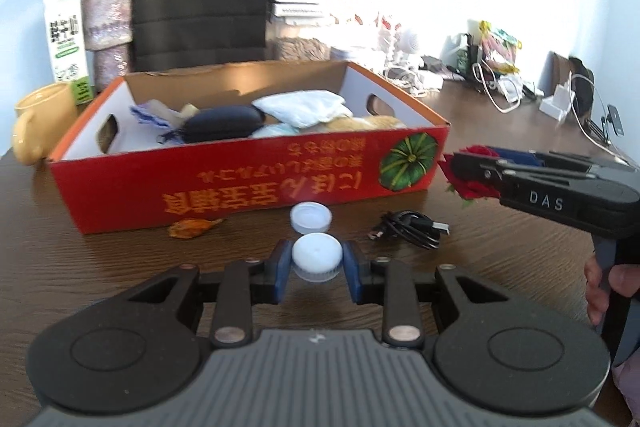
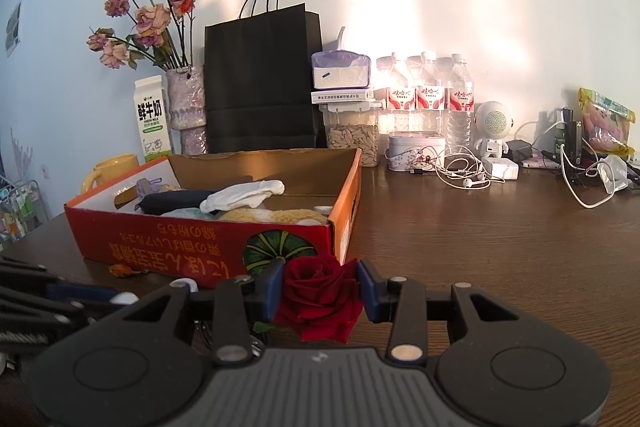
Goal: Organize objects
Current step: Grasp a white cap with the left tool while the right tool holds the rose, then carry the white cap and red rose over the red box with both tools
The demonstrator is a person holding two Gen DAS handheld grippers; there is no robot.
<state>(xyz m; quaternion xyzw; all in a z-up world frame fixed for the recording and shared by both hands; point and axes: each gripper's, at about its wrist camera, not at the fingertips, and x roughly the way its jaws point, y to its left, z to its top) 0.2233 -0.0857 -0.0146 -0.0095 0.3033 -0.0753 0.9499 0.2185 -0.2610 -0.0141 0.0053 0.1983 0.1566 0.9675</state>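
Cap (image 1: 317,254) clamped in left gripper (image 1: 316,269) fingers just above counter (image 1: 120,247); right gripper (image 2: 320,291) clamped on rose (image 2: 318,293); lift both clear over box (image 1: 240,183) wall before releasing inside

a home: cluttered wooden table (image 2: 480,247), dried flowers (image 2: 144,23), milk carton (image 2: 153,119)

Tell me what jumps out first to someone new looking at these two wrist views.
Most striking is the red cardboard box mid-table with a pumpkin picture on its front, already holding soft items. Next, each gripper is loaded: the left gripper pinches a white bottle cap just above the table, and the right gripper clamps a red rose by the box's front corner.
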